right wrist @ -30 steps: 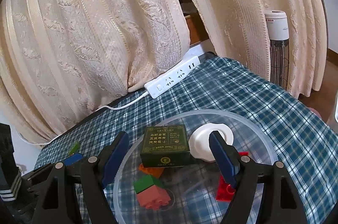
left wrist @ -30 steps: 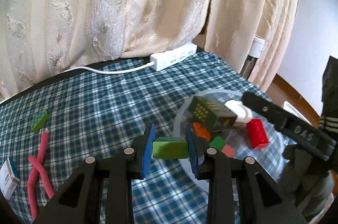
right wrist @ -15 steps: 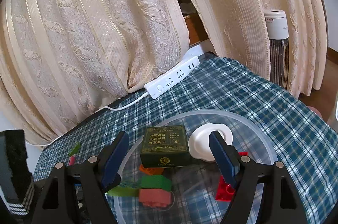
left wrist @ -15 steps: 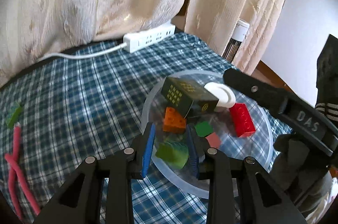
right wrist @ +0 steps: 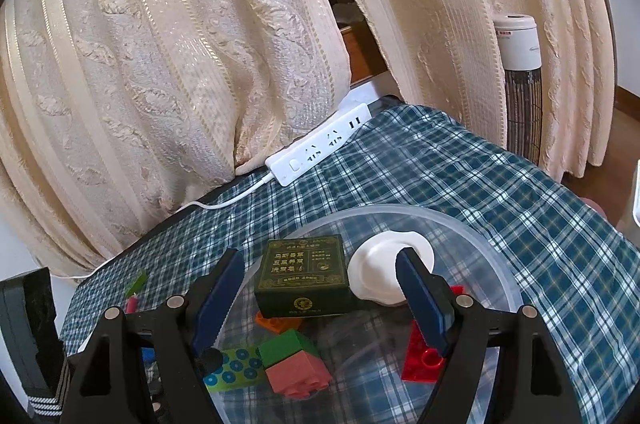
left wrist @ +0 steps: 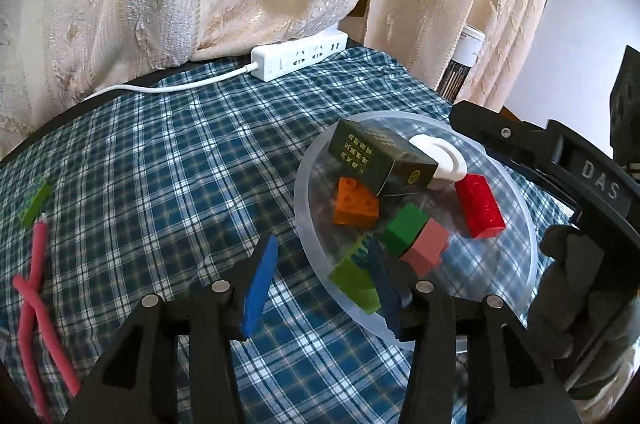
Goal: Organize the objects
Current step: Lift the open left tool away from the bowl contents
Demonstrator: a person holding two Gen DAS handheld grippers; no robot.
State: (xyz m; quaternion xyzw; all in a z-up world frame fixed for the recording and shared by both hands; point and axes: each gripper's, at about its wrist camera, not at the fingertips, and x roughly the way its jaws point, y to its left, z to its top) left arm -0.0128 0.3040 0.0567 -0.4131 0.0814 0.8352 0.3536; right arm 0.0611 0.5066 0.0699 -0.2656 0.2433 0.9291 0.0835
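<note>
The left tool (left wrist: 320, 278) has just been opening over the clear round plastic bowl (left wrist: 528, 224) – letting the light-green studded brick (left wrist: 352, 280) settle there – while the right tool (right wrist: 320, 292) waits empty, jaws apart.

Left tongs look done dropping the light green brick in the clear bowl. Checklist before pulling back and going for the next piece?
1. Left tongs have just been opening, pads clear of the light green brick: ok.
2. Brick inside the clear bowl: ok.
3. Brick lying stable, not leaning on the left tongs: cannot tell.
4. Right tongs open and empty: ok.
5. Green brick and pink strips left on the cloth: not ok.
</note>
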